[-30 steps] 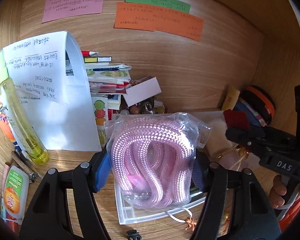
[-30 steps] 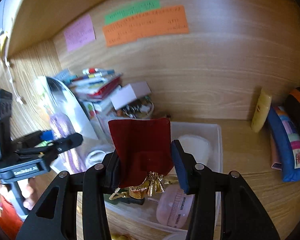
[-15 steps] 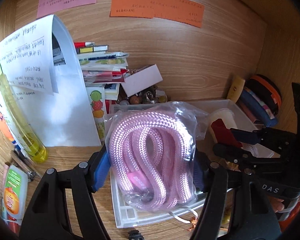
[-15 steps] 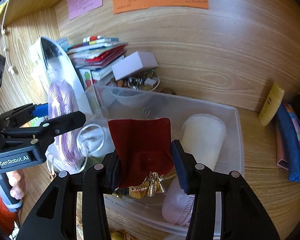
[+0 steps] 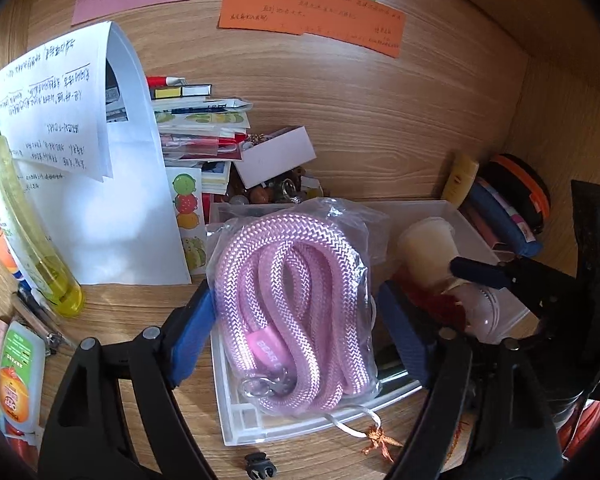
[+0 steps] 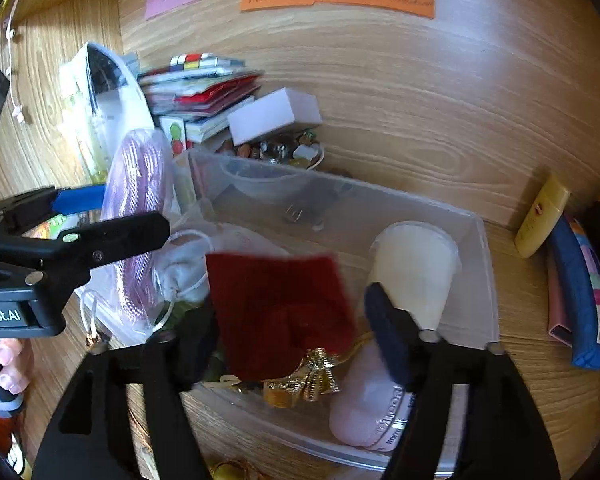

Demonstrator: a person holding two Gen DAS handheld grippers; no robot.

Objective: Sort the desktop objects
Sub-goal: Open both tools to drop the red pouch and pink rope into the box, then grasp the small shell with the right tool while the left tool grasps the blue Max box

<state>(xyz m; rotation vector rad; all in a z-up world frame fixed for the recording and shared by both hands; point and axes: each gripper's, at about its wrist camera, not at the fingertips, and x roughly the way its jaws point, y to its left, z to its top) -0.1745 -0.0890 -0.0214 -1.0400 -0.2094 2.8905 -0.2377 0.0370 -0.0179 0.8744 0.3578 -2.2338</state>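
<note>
My left gripper has opened around a clear bag of pink rope, which sits over the left end of a clear plastic bin. The rope bag also shows in the right wrist view. My right gripper is open over the bin, with a dark red velvet pouch with gold tassels loose between its fingers. A white cup and a pink item lie in the bin.
A book stack, a white box and a bowl of trinkets stand behind the bin. Curled paper, a yellow bottle and tubes are at left. Pouches and a yellow tube lie at right.
Both grippers came down over the bin and opened. The red pouch and the rope bag are no longer pinched between the pads.
</note>
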